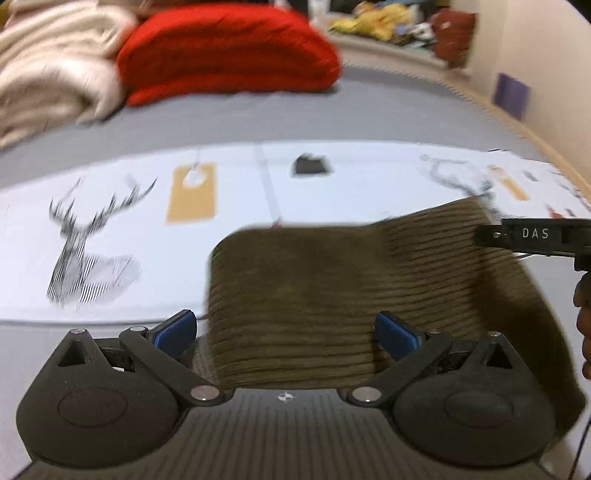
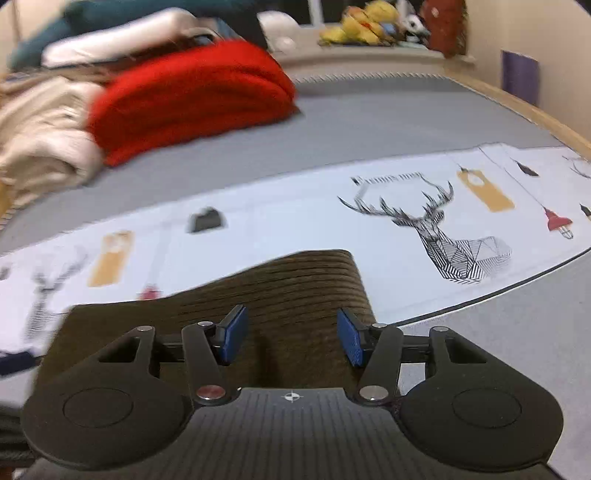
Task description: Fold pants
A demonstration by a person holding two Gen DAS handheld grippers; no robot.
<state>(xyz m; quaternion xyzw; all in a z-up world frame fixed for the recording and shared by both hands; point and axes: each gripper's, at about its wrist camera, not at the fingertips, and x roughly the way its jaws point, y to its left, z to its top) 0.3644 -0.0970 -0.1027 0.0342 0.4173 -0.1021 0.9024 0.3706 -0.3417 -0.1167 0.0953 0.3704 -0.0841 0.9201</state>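
Observation:
The brown corduroy pants (image 1: 332, 295) lie folded on a white printed cloth (image 1: 110, 229) spread on the grey bed. My left gripper (image 1: 284, 332) is open over the near part of the pants, its blue pads (image 1: 177, 330) wide apart with nothing between them. The right gripper's black body shows at the right edge of the left wrist view (image 1: 535, 236). In the right wrist view the pants (image 2: 295, 295) lie just ahead, and my right gripper (image 2: 291, 338) is open over their near edge, holding nothing.
A red folded garment (image 1: 229, 51) and cream blankets (image 1: 48, 66) are piled at the far side of the bed. Soft toys (image 2: 362, 22) sit on a ledge behind. The cloth shows deer prints (image 2: 436, 236). A wooden bed edge (image 2: 535, 110) runs along the right.

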